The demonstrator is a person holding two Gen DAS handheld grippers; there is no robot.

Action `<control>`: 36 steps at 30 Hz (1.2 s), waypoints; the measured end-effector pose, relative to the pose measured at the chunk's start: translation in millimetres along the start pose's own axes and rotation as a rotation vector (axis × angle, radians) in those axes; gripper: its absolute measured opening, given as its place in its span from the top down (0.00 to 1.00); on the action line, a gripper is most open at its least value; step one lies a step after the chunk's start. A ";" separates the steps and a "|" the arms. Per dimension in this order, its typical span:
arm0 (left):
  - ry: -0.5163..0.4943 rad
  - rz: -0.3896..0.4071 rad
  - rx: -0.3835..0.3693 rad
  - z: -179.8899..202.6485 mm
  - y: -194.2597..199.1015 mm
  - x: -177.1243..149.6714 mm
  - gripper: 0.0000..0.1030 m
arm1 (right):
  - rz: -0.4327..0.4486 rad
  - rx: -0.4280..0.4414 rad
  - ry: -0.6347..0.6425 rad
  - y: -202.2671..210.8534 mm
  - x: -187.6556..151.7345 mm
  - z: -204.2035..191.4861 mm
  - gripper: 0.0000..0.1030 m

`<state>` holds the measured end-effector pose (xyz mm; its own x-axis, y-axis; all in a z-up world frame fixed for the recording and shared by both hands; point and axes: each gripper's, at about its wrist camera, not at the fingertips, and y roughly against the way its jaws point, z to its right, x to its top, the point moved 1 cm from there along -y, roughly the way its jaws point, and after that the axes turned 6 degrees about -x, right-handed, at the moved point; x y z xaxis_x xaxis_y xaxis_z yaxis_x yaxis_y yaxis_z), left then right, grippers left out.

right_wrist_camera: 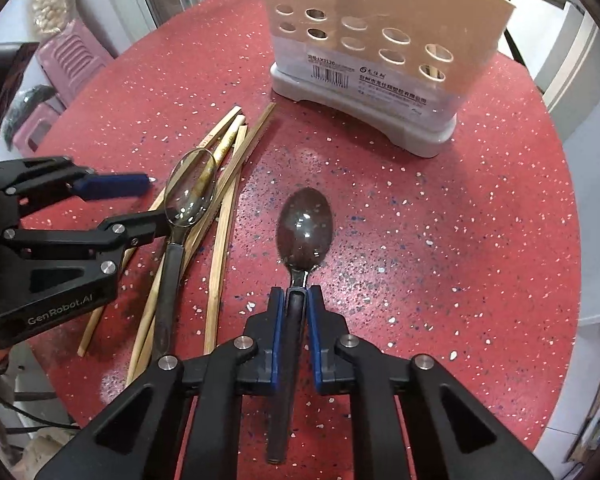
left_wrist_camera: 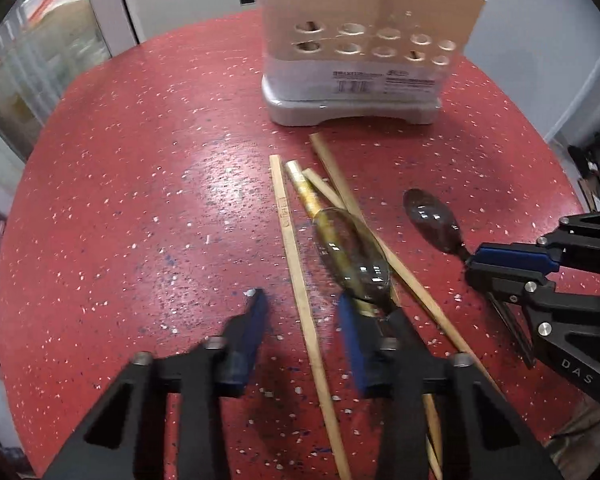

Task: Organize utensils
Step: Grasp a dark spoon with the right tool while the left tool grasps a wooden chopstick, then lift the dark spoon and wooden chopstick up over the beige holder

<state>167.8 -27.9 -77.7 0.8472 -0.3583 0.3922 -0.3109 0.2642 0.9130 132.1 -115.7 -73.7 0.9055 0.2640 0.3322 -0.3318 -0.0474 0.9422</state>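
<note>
While the right gripper [right_wrist_camera: 296,300] was clamped on the neck of the dark spoon [right_wrist_camera: 305,226], handle running back between its fingers and bowl pointing toward the holder [right_wrist_camera: 380,60] at the table's [right_wrist_camera: 480,240] far edge, the left gripper [left_wrist_camera: 302,312] stood apart over the chopsticks [left_wrist_camera: 296,260]. Second spoon [left_wrist_camera: 352,256] lay across them, just beside its right finger. Right arm judged better placed to load the holder.

My left gripper [left_wrist_camera: 302,312] is motion-blurred, its right finger covering the clear spoon's [left_wrist_camera: 356,258] neck; the chopsticks [left_wrist_camera: 300,280] run off at 6 o'clock; the holder's [right_wrist_camera: 380,40] top is cropped at 12 o'clock, its label print too small to read
</note>
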 end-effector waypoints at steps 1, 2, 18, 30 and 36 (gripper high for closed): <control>0.004 0.004 -0.007 1.1 -0.1 1.4 0.68 | 0.003 0.015 -0.006 1.1 -1.1 2.4 0.89; 0.018 0.012 -0.009 0.5 0.4 1.0 0.68 | 0.008 0.030 -0.013 2.1 -2.7 6.1 0.89; 0.174 0.236 -0.027 -9.8 52.9 -48.8 0.69 | 0.152 0.218 -0.093 53.0 -8.7 54.5 0.89; 0.198 0.452 -0.043 -6.0 122.3 -22.7 0.69 | 0.288 0.269 -0.097 103.0 4.3 66.7 0.89; 0.189 0.533 -0.059 -3.2 149.8 -0.7 0.69 | 0.339 0.271 -0.110 120.2 22.1 70.2 0.89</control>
<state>122.0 14.7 58.5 0.6438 0.0033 0.7652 -0.6967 0.4161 0.5844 130.8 -183.2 50.0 0.7851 0.0866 0.6132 -0.5468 -0.3679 0.7521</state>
